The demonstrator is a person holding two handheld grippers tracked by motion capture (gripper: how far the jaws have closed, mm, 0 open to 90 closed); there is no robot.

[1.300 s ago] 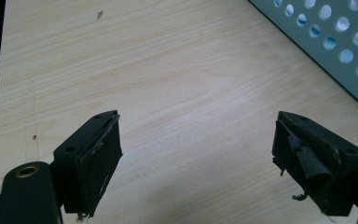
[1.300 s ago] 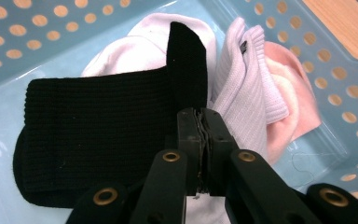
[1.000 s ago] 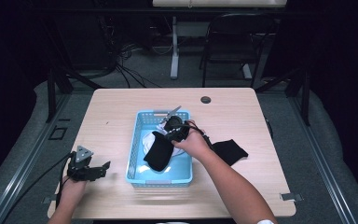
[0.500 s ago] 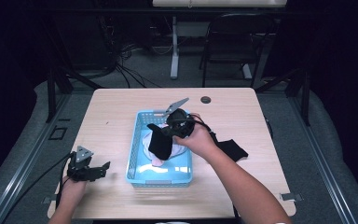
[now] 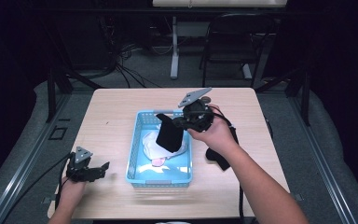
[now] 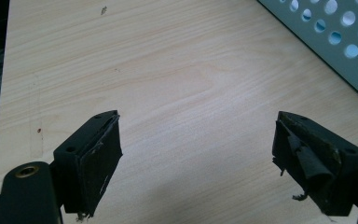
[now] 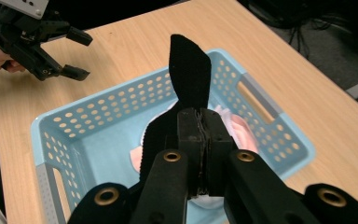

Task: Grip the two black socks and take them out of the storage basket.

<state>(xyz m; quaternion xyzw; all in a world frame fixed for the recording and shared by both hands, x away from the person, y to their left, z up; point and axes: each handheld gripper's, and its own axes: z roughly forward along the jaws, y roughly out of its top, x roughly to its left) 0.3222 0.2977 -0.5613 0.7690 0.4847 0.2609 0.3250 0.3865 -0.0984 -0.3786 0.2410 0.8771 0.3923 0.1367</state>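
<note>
A light blue perforated basket stands mid-table with white and pink cloth in it. My right gripper hangs above the basket, shut on a black cloth that dangles over the white pieces. Another black cloth lies on the table right of the basket, partly under the right forearm. My left gripper rests low at the table's front left, open, with bare wood between its fingers; the basket's side wall is just beyond it.
A small dark round object sits near the table's far edge. The wooden table has bare room left of the basket. Chairs, cables and a dark floor lie beyond the far edge.
My right gripper has risen and moved toward the basket's far right, lifting the black cloth up out of the basket. The left gripper has stayed put.
</note>
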